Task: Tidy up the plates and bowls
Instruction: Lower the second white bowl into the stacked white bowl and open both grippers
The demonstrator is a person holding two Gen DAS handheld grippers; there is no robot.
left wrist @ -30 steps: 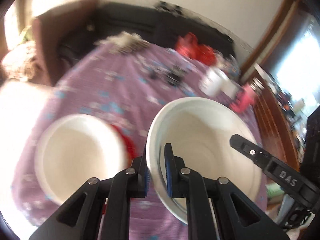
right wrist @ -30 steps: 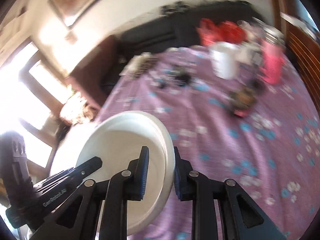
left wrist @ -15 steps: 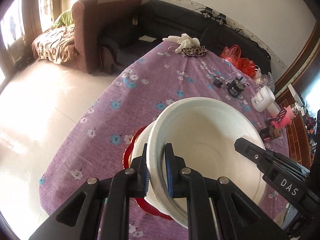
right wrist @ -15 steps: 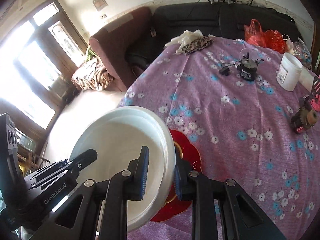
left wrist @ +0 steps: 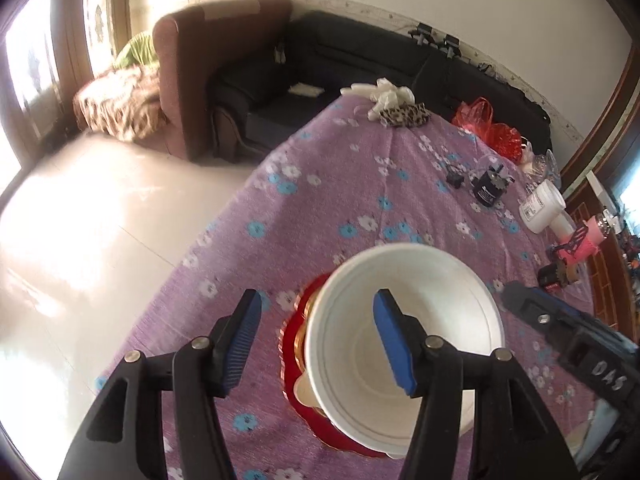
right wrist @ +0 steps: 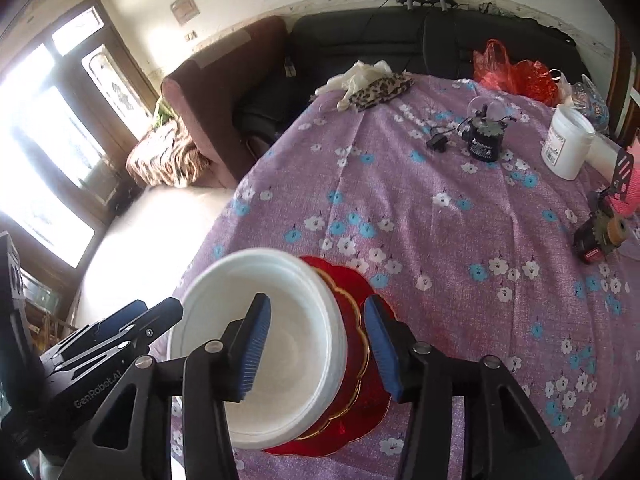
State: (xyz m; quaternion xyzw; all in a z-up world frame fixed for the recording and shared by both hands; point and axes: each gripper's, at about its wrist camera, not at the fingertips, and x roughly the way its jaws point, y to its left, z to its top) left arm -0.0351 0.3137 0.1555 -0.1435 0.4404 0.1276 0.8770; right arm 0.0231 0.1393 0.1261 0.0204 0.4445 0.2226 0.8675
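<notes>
Now both claws had let go: the left gripper and right gripper were opening, pads clear of the white bowl's rim between them. A second before each pinched it; it sat nested on the red plate below, stacking seemingly done.
</notes>
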